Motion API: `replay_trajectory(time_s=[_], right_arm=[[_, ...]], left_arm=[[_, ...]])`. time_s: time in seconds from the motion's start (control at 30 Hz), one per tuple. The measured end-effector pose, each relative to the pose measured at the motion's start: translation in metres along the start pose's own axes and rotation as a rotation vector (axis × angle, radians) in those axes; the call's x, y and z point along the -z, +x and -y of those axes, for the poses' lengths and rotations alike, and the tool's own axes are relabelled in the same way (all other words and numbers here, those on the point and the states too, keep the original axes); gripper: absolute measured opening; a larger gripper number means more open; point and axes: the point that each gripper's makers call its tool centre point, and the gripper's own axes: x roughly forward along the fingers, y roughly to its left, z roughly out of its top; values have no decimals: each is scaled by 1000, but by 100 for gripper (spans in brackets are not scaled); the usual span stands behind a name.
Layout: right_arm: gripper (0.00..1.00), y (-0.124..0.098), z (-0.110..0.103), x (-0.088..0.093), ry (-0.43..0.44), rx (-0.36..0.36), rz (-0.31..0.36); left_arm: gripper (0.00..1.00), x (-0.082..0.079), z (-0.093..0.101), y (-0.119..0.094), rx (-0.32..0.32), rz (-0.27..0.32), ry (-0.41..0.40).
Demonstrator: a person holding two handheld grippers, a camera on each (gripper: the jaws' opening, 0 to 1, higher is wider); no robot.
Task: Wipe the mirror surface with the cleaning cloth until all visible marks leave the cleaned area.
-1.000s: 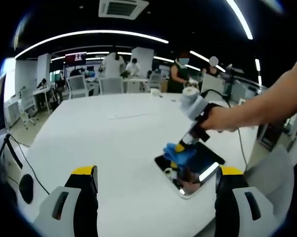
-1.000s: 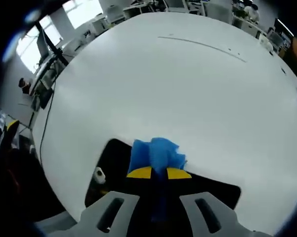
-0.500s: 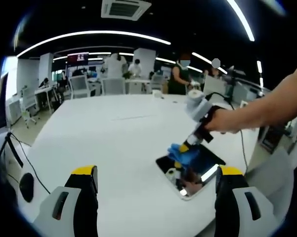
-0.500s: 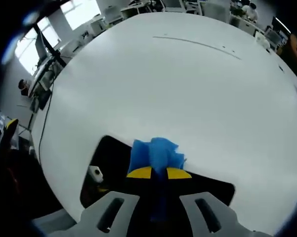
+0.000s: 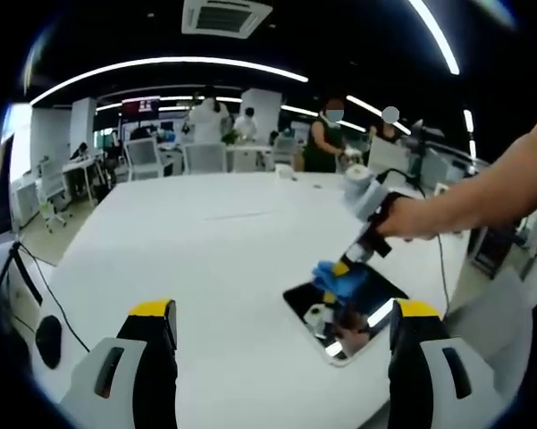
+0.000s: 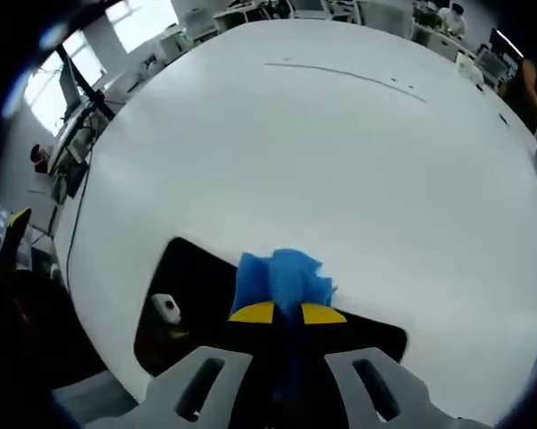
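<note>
Pressing blue cloth (image 6: 281, 277) on mirror (image 6: 192, 295), right tool (image 6: 287, 313) gripping it, left tool (image 5: 281, 311) open

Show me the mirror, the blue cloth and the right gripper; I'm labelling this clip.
mirror (image 5: 368, 302), left gripper view, dark glass near its far corner.
blue cloth (image 6: 281, 277), right gripper view, middle of the bunched fabric.
right gripper (image 6: 286, 313), right gripper view, between its yellow tips.

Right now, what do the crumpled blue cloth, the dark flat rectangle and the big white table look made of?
Crumpled blue cloth: soft matt fabric, judging by its folds. Dark flat rectangle: a glossy mirror, probably glass, since it reflects the ceiling lights. Big white table: smooth, faintly sheened, perhaps laminate; I cannot tell for sure.
</note>
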Motion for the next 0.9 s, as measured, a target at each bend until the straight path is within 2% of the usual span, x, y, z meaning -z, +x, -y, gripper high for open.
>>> replay_trajectory(time_s=[0.33, 0.57, 0.63, 0.77, 0.9], right_arm=[[3, -4, 8, 4, -18, 19, -5], [3, -9, 4, 8, -23, 40, -8], [3, -7, 6, 7, -42, 48, 3], [3, -8, 8, 9, -24, 38, 25], [3, -7, 7, 12, -28, 45, 27]], left_arm=[[100, -7, -3, -1, 6, 3, 25], [100, -3, -6, 2, -1, 2, 13], [100, -2, -6, 1, -4, 2, 6], [100, -3, -4, 0, 7, -7, 26], [100, -6, -10, -3, -5, 4, 17]])
